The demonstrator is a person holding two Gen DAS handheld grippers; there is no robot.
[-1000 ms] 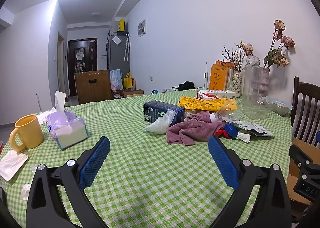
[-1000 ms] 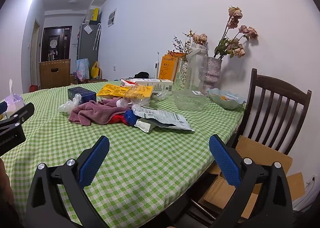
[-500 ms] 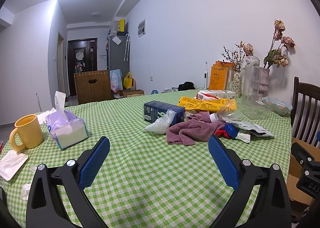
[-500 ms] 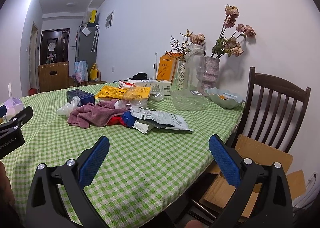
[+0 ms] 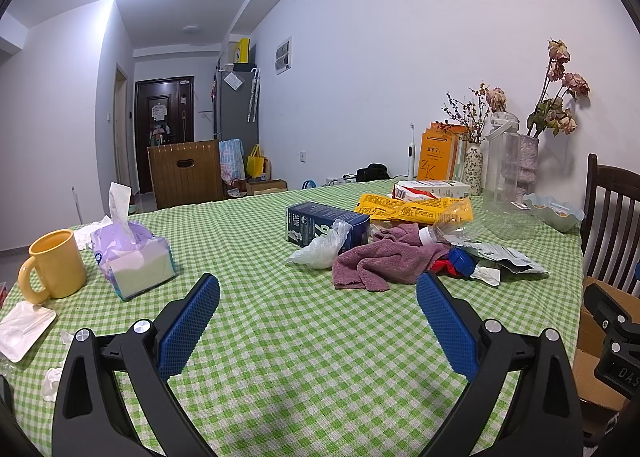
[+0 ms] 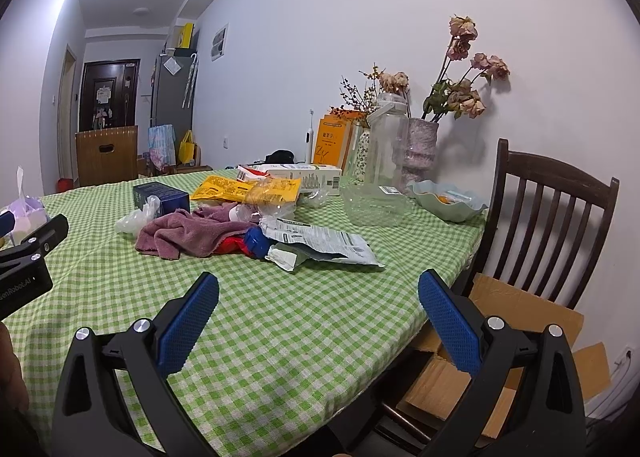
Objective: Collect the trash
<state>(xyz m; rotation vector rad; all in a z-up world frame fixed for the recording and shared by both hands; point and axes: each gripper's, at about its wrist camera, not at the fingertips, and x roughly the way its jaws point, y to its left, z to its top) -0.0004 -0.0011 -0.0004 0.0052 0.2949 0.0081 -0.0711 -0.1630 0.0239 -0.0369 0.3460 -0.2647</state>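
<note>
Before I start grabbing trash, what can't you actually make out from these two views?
- Red item: right wrist view, mostly buried under the purple cloth; can't identify it.
- Cardboard box: right wrist view, interior hidden by the tablecloth edge and chair.
- Silver wrapper: print too small to read.
- White scraps: left wrist view, partly hidden behind the left gripper.

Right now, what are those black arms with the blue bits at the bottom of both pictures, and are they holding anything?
They are two grabbing tools, one in each of a person's hands. Each carries a camera looking out between its blue fingers, so you get one picture per tool. The left gripper and the right gripper are both open and hold nothing. Ahead is a green checked table with a purple cloth, a plastic bottle, a yellow wrapper, a tissue pack and a yellow mug.
</note>
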